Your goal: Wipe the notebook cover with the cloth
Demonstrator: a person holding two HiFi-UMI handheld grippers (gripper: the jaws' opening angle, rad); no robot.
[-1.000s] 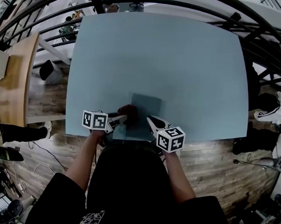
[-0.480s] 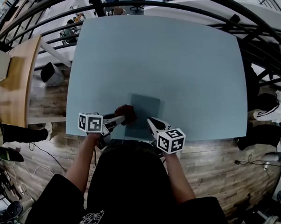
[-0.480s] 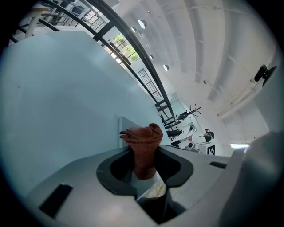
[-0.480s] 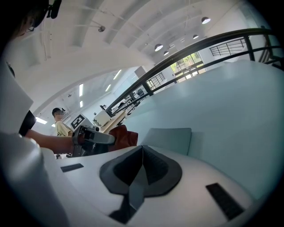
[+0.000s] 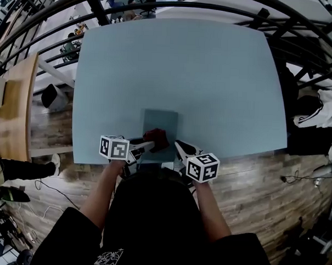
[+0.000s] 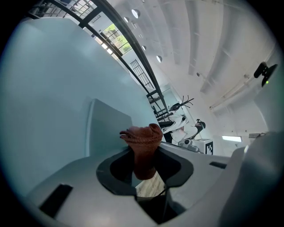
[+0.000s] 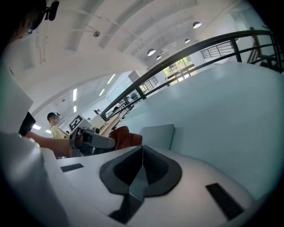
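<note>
We hold the left tool (image 5: 145, 143) clamped on the cloth (image 5: 157, 138) over the notebook (image 5: 160, 122), at the bench's (image 5: 212, 76) near edge, to wipe; right tool (image 5: 179, 146) closed, empty.

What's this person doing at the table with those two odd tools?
A person holds tongs in each hand at a pale blue table. The left tongs grip a reddish-brown cloth over the near end of a grey notebook lying flat. The right tongs are shut and empty, near the notebook's near right corner.
</note>
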